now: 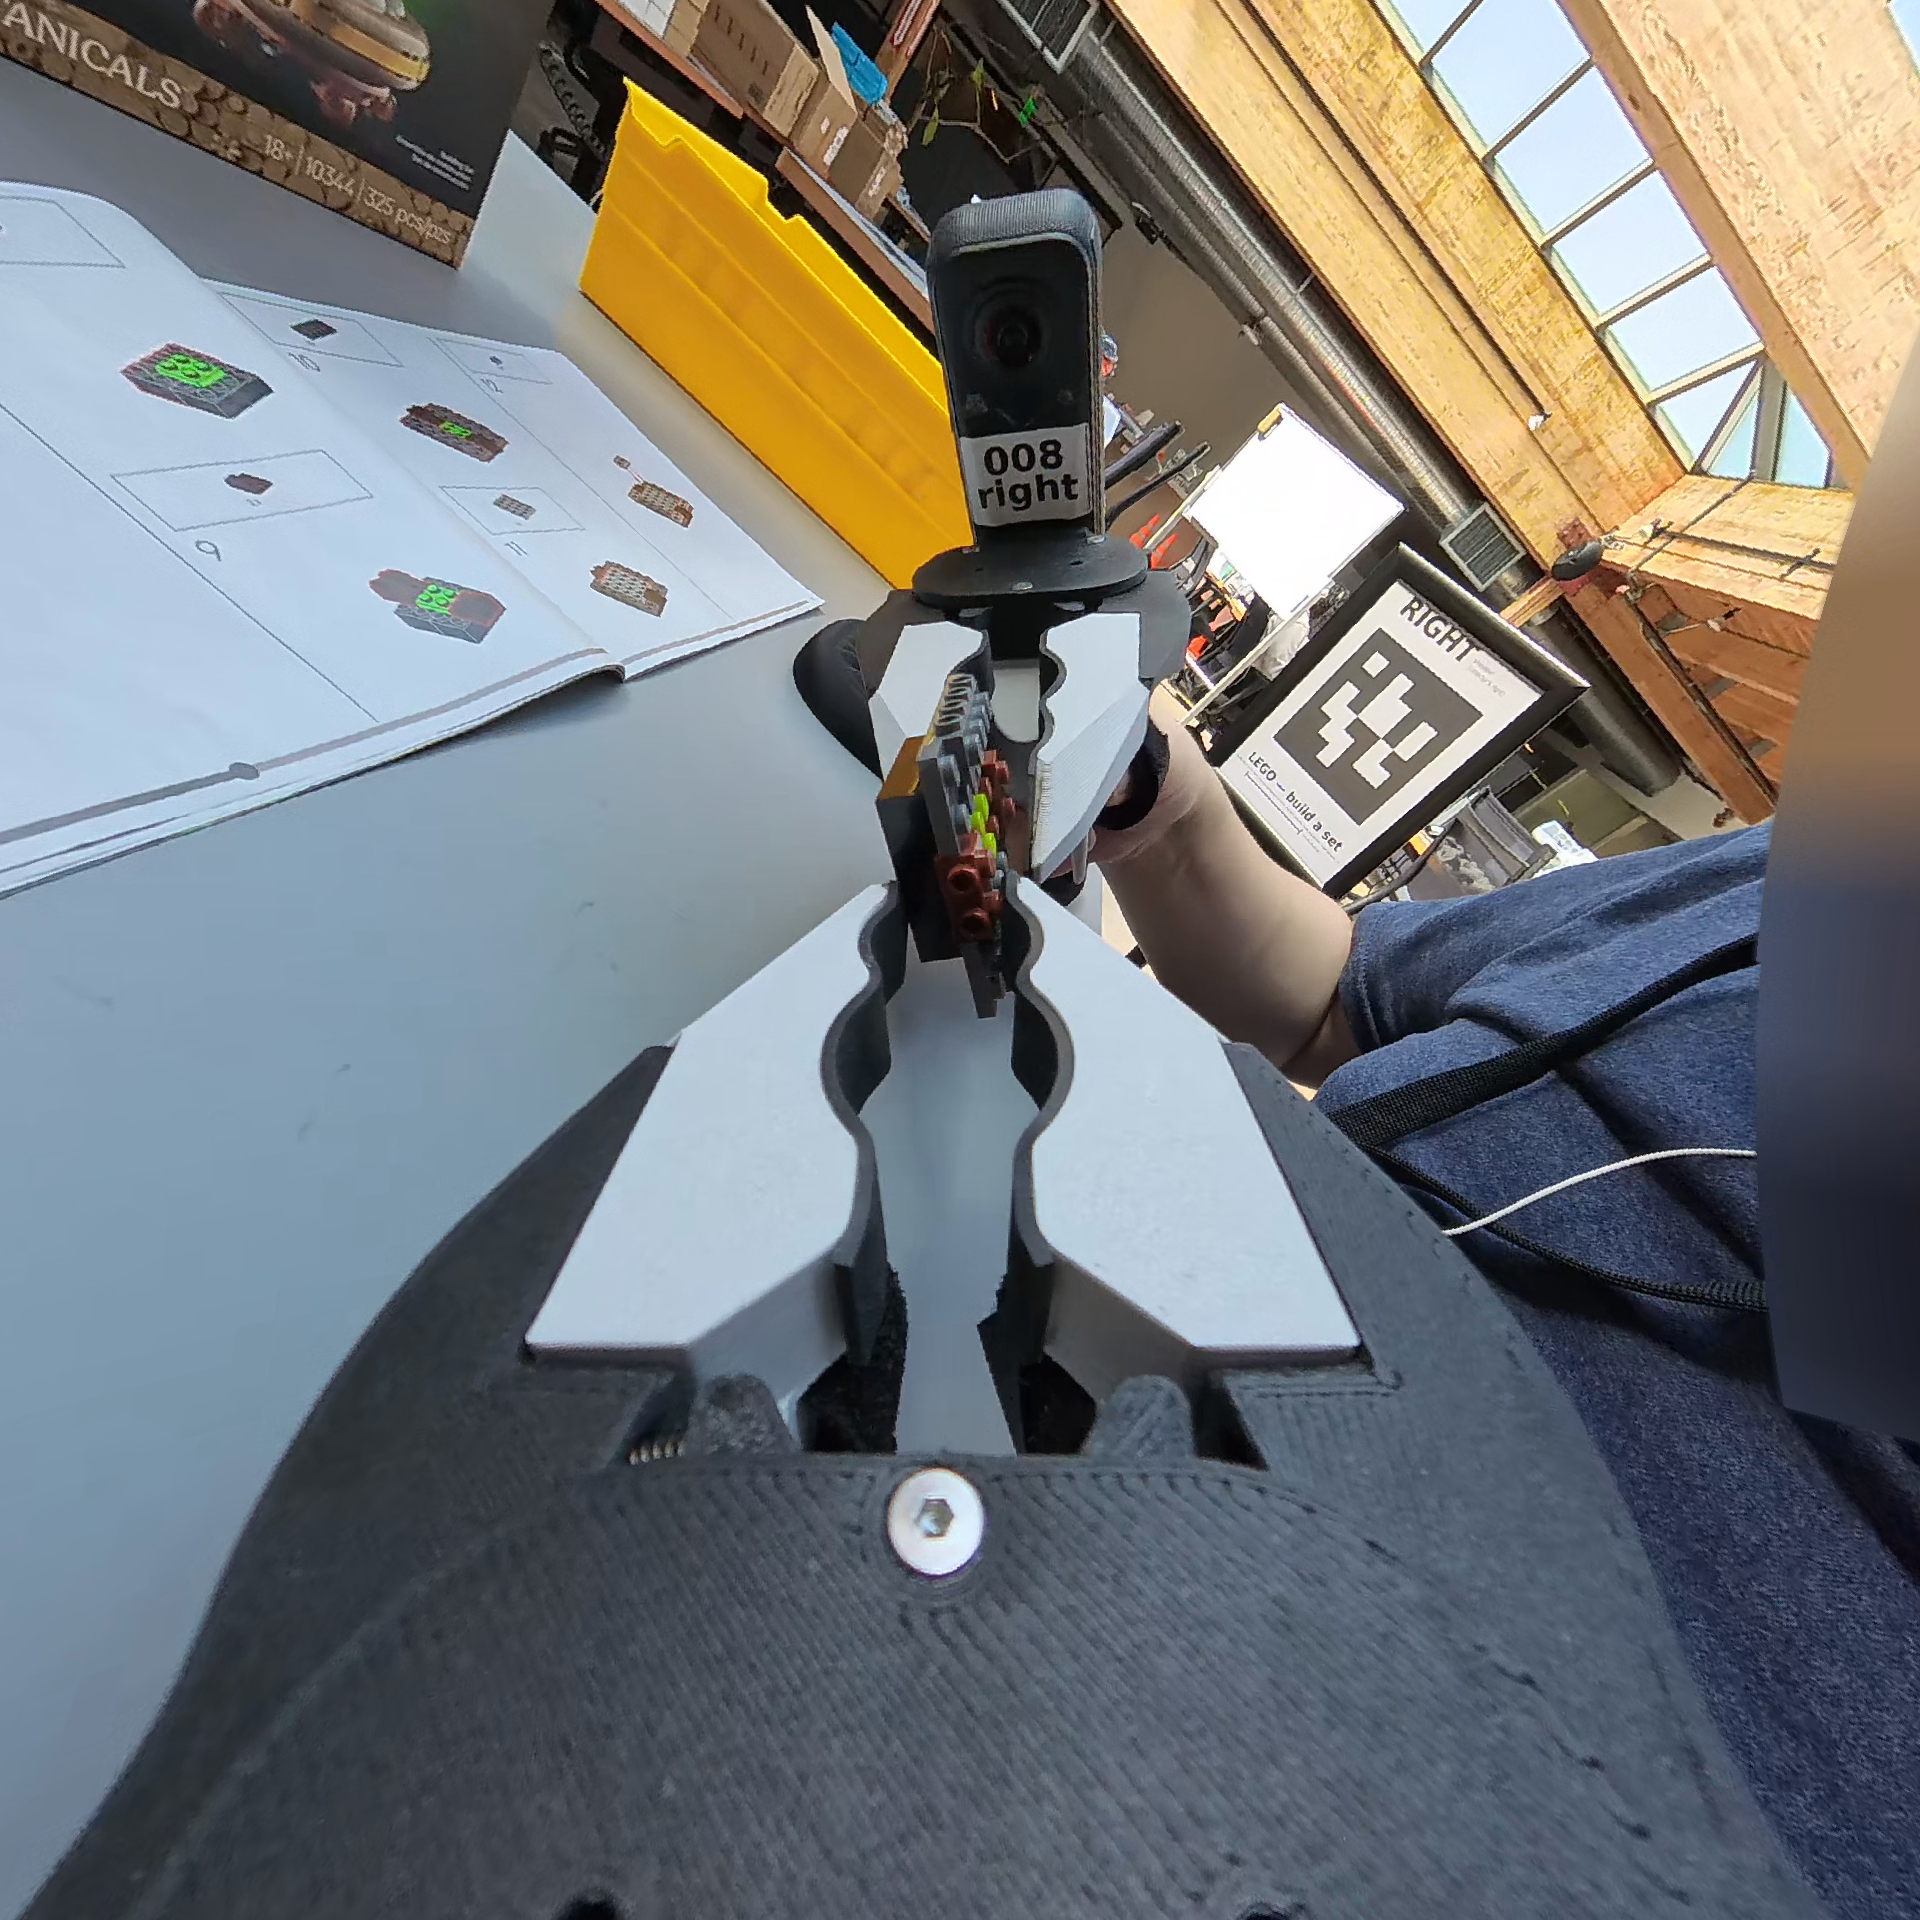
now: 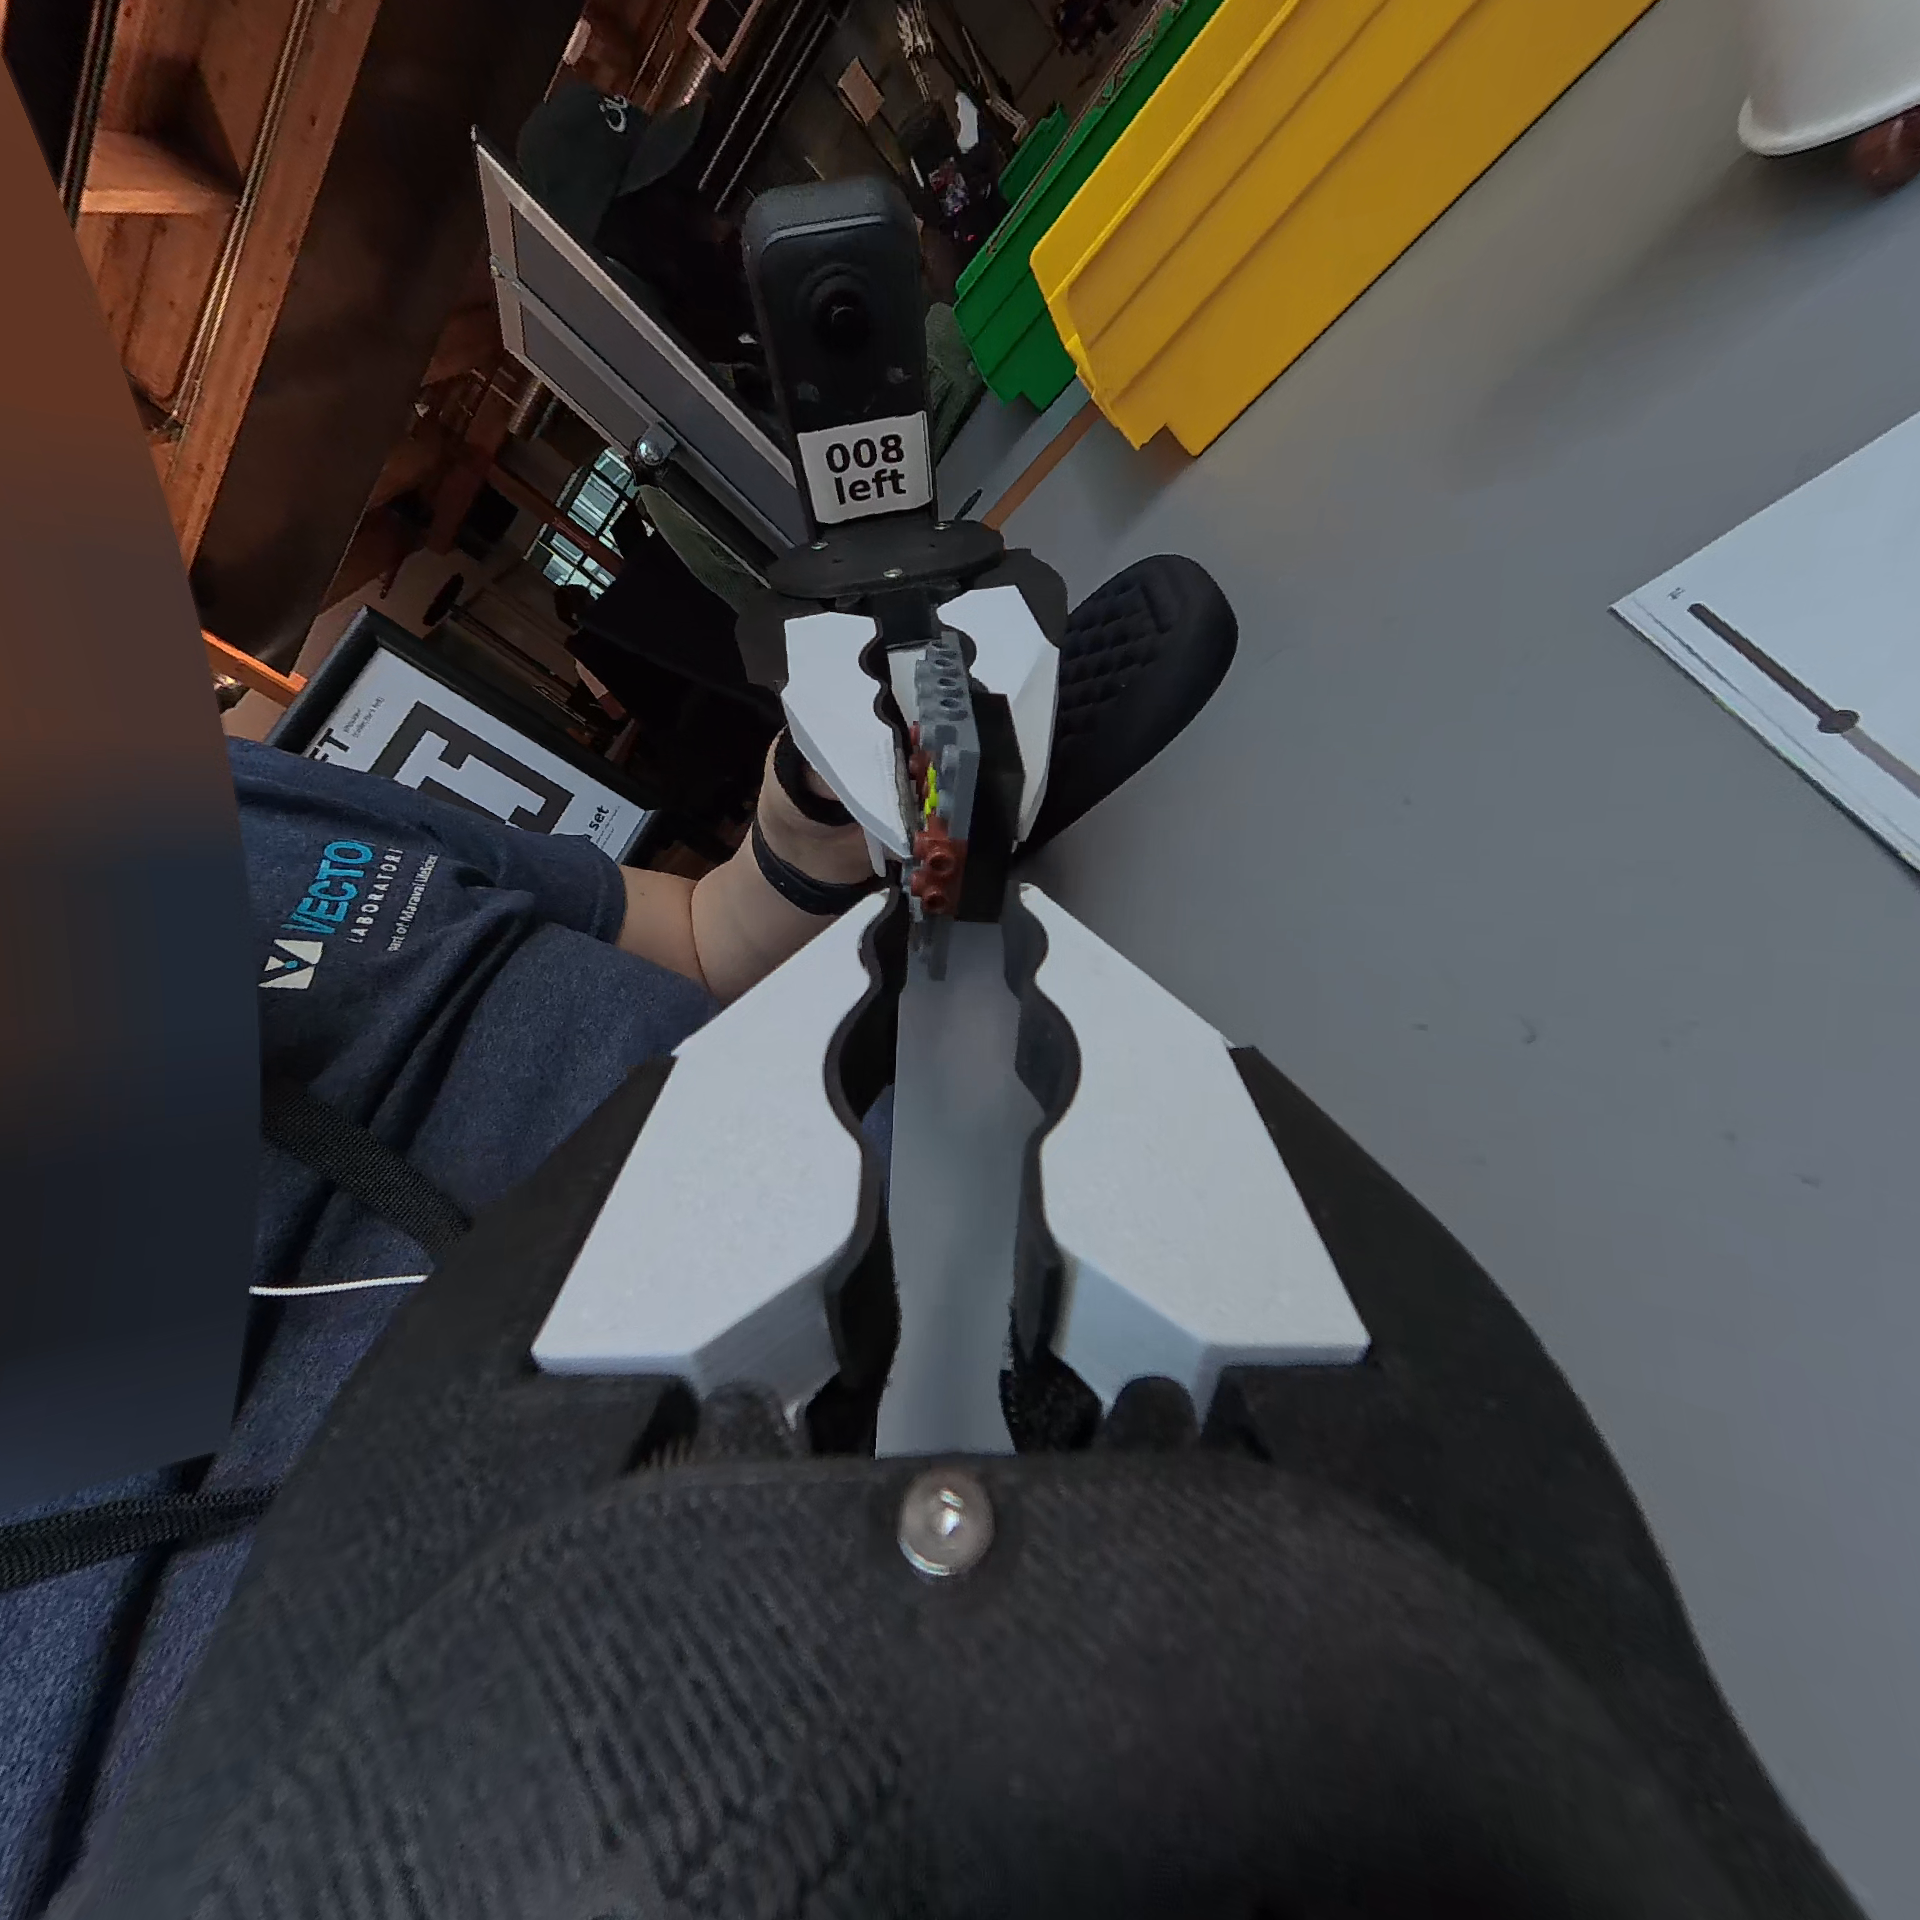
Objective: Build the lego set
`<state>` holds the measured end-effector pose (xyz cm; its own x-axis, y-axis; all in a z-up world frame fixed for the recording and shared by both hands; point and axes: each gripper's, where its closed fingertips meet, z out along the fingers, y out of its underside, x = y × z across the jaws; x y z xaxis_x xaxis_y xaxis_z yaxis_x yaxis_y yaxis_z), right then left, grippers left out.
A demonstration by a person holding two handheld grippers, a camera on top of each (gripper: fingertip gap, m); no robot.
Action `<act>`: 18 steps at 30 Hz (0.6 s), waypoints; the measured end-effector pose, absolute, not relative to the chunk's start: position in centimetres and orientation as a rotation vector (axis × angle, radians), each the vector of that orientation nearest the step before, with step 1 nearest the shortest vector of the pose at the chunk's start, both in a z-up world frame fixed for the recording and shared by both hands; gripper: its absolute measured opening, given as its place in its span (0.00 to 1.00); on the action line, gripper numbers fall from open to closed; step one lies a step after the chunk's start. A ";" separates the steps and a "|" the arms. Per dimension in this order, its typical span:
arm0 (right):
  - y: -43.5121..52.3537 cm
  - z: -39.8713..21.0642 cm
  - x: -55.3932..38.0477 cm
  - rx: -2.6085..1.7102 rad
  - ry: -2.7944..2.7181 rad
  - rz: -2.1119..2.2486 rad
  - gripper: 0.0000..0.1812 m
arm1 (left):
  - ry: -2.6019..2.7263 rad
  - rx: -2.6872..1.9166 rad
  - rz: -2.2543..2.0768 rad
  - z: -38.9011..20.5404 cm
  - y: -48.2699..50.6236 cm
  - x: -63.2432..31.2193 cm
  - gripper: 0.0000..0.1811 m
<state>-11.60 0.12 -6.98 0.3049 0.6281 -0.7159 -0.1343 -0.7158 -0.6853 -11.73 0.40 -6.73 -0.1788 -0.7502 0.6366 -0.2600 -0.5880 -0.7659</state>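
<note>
A small lego assembly (image 1: 961,852) of a grey plate, a black block, brown studded pieces and a lime piece is held in the air over the grey table (image 1: 312,1091). My left gripper (image 1: 956,904) is shut on its near end. My right gripper (image 1: 997,769) faces it from the far side and is shut on the other end. In the right wrist view the assembly (image 2: 951,831) sits between my right gripper (image 2: 954,909) and the facing left gripper (image 2: 935,748). The assembly stands on edge, with its studs facing sideways.
An open instruction booklet (image 1: 312,499) lies on the table and also shows in the right wrist view (image 2: 1818,675). The set's box (image 1: 291,94) and a yellow bin (image 1: 769,343) stand behind it, with a green bin (image 2: 1008,270) beyond. A framed marker sign (image 1: 1392,717) and the person's forearm (image 1: 1236,904) are close by. Less than 4 cm separates the two grippers' tips.
</note>
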 end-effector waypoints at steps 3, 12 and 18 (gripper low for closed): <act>0.2 -6.9 -11.5 -1.906 -0.399 1.517 0.09 | 1.158 -1.711 -1.824 -6.6 0.4 -11.7 0.09; 0.3 -7.2 -11.6 -1.923 -0.387 1.524 0.09 | 1.098 -1.711 -1.872 -6.4 0.8 -11.5 0.10; 1.0 -6.6 -11.3 -1.871 -0.332 1.547 0.13 | 1.103 -1.740 -1.836 -7.0 0.9 -11.4 0.09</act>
<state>-11.33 0.96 -6.64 0.2619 0.5854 -0.7672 -0.2192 -0.7381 -0.6381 -11.43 0.93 -6.95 -0.1615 -0.7339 0.6598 -0.2381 -0.6198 -0.7478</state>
